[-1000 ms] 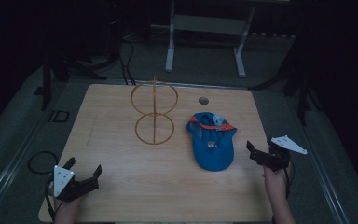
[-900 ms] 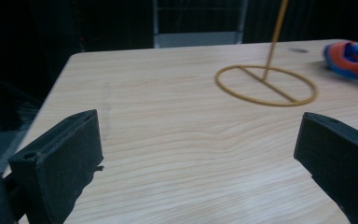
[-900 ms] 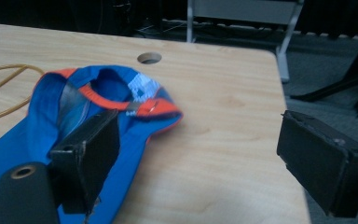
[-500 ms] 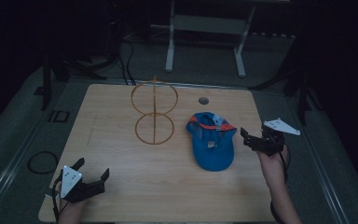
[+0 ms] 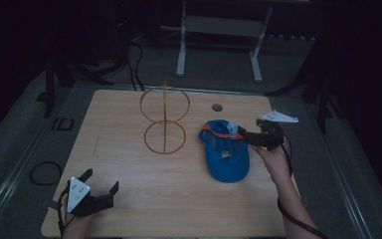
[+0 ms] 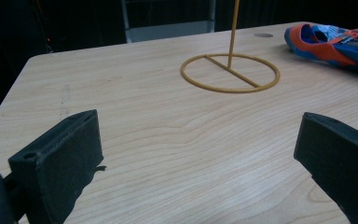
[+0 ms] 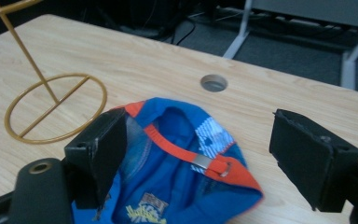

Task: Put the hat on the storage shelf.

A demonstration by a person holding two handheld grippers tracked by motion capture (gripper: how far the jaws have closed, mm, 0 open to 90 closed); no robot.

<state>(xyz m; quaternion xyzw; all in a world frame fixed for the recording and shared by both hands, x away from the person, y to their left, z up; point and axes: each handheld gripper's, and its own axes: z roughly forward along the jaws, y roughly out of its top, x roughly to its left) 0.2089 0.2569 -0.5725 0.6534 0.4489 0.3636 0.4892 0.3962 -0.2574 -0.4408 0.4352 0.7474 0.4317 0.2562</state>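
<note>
A blue cap [image 5: 225, 157] with an orange back strap [image 7: 177, 150] lies upside down on the wooden table [image 5: 129, 169], right of centre. My right gripper [image 5: 242, 136] is open at the cap's back edge, its jaws either side of the strap end; in the right gripper view [image 7: 198, 136] the cap [image 7: 168, 122] lies between and below them. A gold wire stand [image 5: 164, 120], with a flat ring base and an upright ring, stands mid-table left of the cap. My left gripper [image 5: 101, 180] is open and holds nothing near the front left corner, facing the stand's base [image 6: 230, 73].
A round cable hole [image 5: 217, 107] is in the table behind the cap, also seen as a hole [image 7: 213, 82] past the jaws. A white metal frame [image 5: 219, 30] and cables stand on the floor beyond the table. Bare wood lies between my left gripper [image 6: 198, 140] and the stand.
My right gripper has moved forward and left from the table's right edge up to the cap's back edge. The left gripper has shifted slightly to the right.
</note>
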